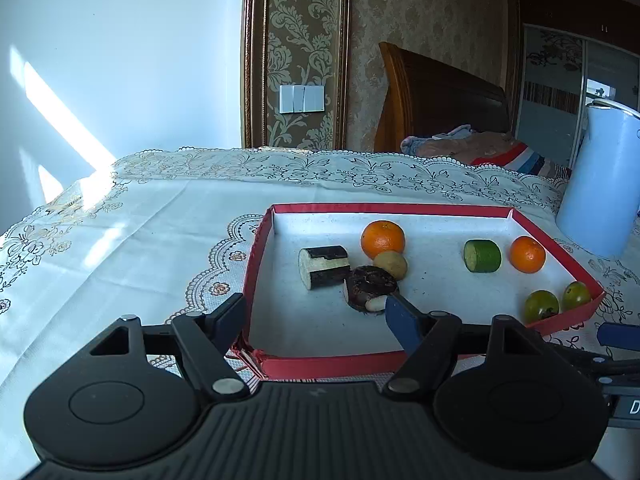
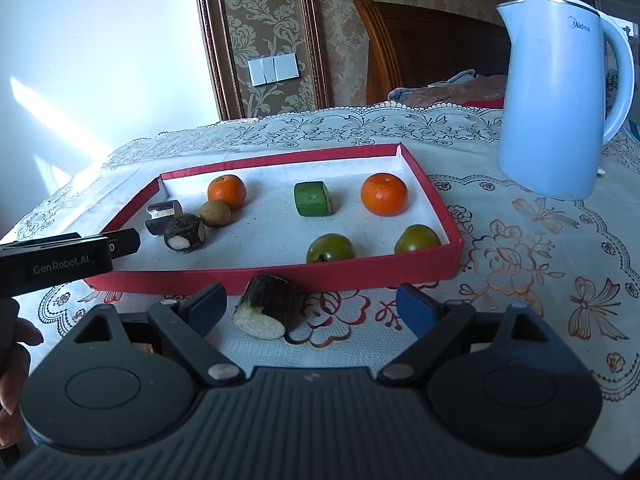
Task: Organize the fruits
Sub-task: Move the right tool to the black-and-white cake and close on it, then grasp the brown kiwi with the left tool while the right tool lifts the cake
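Dark-skinned cut cane piece (image 2: 265, 312) lies between wide, empty right gripper (image 2: 310, 310) jaws; off-centre closing may roll it against red cardboard tray (image 2: 280, 276).

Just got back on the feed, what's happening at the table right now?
A person is sorting produce into the red tray with two handheld grippers. The right gripper is open around a dark-skinned cut piece lying on the tablecloth just outside the tray's near wall, not gripping it. The left gripper is open and empty over the tray's near left corner. Two oranges, two green tomatoes and a cucumber piece are already inside.
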A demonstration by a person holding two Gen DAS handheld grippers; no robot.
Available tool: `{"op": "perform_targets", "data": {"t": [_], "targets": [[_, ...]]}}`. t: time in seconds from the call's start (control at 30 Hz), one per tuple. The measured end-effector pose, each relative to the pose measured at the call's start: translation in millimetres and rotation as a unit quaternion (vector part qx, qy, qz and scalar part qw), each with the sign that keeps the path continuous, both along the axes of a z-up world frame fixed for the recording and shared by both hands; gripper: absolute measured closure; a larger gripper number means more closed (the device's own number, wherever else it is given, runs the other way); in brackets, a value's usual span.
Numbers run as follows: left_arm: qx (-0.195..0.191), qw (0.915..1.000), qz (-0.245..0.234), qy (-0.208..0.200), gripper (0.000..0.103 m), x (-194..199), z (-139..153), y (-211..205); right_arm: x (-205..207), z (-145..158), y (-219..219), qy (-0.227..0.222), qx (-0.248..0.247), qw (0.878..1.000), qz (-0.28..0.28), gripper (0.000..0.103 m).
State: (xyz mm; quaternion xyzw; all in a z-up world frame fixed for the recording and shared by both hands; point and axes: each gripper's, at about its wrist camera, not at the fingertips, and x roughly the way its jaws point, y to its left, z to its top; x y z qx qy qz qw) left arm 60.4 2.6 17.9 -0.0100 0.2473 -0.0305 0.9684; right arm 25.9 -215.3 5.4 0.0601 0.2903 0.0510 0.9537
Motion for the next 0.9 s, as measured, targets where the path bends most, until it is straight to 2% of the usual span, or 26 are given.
{"op": "perform_targets", "data": {"t": [0.27, 0.53, 0.63, 0.67, 0.7, 0.77, 0.9], "targets": [[-0.008, 1.0000, 0.000, 0.001, 0.027, -1, 1, 3, 13, -9, 13, 0.024, 0.005, 1.000, 0.010, 0.020], [-0.011, 0.9999, -0.002, -0.001, 0.026, -2, 1, 3, 22, -14, 21, 0.032, -0.008, 0.999, 0.001, 0.034], [-0.010, 0.9999, -0.003, -0.001, 0.026, -2, 1, 3, 20, -14, 24, 0.028, -0.022, 0.999, 0.000, 0.043], [-0.010, 0.9999, -0.004, -0.001, 0.026, -3, 1, 2, 19, -14, 24, 0.025, -0.021, 0.999, 0.004, 0.051], [-0.010, 0.9999, -0.005, -0.001, 0.026, -3, 1, 2, 19, -13, 25, 0.024, -0.021, 0.999, 0.009, 0.063], [-0.007, 0.9999, -0.007, -0.002, 0.023, -3, 1, 1, 18, -13, 27, 0.020, -0.027, 0.999, 0.014, 0.068], [-0.008, 0.9997, -0.019, -0.009, 0.022, -8, 2, 0, 14, -10, 20, 0.015, -0.037, 0.999, -0.009, 0.069]]}}
